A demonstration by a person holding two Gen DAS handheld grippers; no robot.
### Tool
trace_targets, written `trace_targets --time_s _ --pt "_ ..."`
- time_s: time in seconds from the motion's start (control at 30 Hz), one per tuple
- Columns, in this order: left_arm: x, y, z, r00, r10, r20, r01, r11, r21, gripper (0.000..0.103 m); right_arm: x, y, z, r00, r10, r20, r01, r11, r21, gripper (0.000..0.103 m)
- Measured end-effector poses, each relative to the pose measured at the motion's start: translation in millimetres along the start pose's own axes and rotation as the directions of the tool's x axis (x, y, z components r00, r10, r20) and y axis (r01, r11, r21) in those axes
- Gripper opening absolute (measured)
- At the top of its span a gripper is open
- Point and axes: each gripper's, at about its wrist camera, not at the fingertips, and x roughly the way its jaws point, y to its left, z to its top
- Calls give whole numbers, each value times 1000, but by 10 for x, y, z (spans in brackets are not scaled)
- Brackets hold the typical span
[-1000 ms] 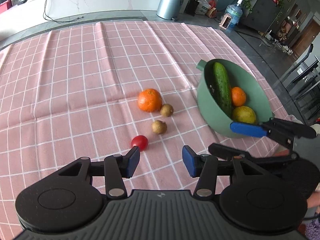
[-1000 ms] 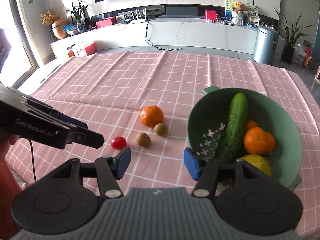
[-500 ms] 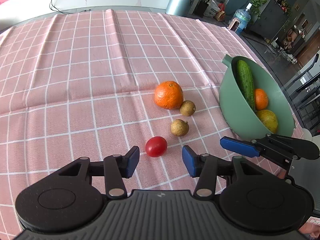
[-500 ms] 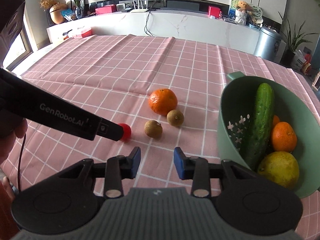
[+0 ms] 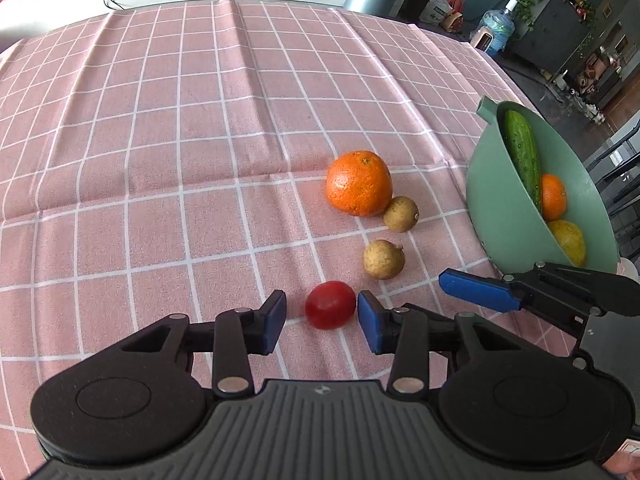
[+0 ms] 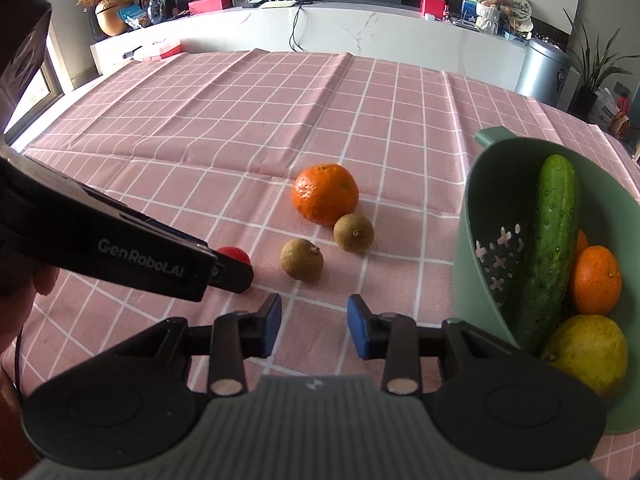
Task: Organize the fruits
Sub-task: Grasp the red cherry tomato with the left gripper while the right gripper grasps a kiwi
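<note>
A small red tomato [image 5: 330,304] lies on the pink checked cloth between the open fingers of my left gripper [image 5: 322,322]; it shows partly hidden in the right wrist view [image 6: 235,254]. An orange [image 5: 358,182] and two small brown fruits [image 5: 401,219] [image 5: 383,259] lie just beyond. A green colander [image 5: 496,200] at the right holds a cucumber [image 5: 522,152], a small orange [image 5: 553,196] and a yellow fruit [image 5: 568,240]. My right gripper [image 6: 314,326] is open and empty, hovering near the colander [image 6: 464,264].
The pink checked cloth [image 5: 200,140] covers the table. A white counter [image 6: 360,36] and a metal bin [image 6: 542,72] stand beyond the far edge. The left gripper's body [image 6: 120,248] crosses the right wrist view at the left.
My left gripper has moved forward and down, so the tomato now sits between its fingers. My right gripper has shifted slightly closer to the fruits.
</note>
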Motion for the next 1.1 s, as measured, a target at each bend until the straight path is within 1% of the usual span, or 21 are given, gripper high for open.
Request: trace_targets --time_s 0.07,0.13,0.2,0.27,0.37,0.43,0.5,0.57,0.63,0.73,0.9,1.0,1.1 --pt "11 -20 10 1000 -3 0 3 1000 16 45 3 -6 -2 1000 0 4 0 1000 0 33" --pt "19 -74 9 1000 -2 -5 2 999 48 40 18 -18 5 1000 3 5 -3 1000 5 33" --pt "22 -125 -4 1000 14 -8 -13 996 89 32 37 -23 6 1000 2 0 -2 1000 7 33" --pt "18 -152 -14 1000 27 -7 -26 993 116 31 56 -30 5 1000 5 -5 -5 1000 8 33" --pt "1 -147 -11 999 37 -21 -34 993 113 30 66 -16 6 1000 7 -11 -7 1000 -2 33" --pt "-22 -129 15 997 54 -57 -48 994 103 30 74 8 21 1000 14 -14 -14 1000 -19 33" --pt "-73 -88 42 995 57 -82 -49 994 98 30 84 45 50 1000 15 -24 -16 999 -50 33" --pt "-114 -55 64 993 52 -107 -41 993 108 30 105 79 99 999 9 -48 -13 995 -97 33" --pt "-124 -36 101 989 69 -132 -52 990 131 30 140 92 172 997 -6 -72 -3 991 -137 33" --pt "-107 -29 130 977 104 -186 -69 981 181 30 183 86 284 995 17 -100 -34 985 -169 33" --pt "-40 -19 161 951 124 -284 -54 968 243 30 250 126 441 988 27 -154 -62 973 -224 33" --pt "-10 -40 164 935 149 -323 -55 957 285 30 307 152 509 982 23 -188 -68 970 -235 33" --pt "19 -54 162 923 154 -351 -43 952 304 31 373 178 564 974 19 -224 -71 970 -231 33"
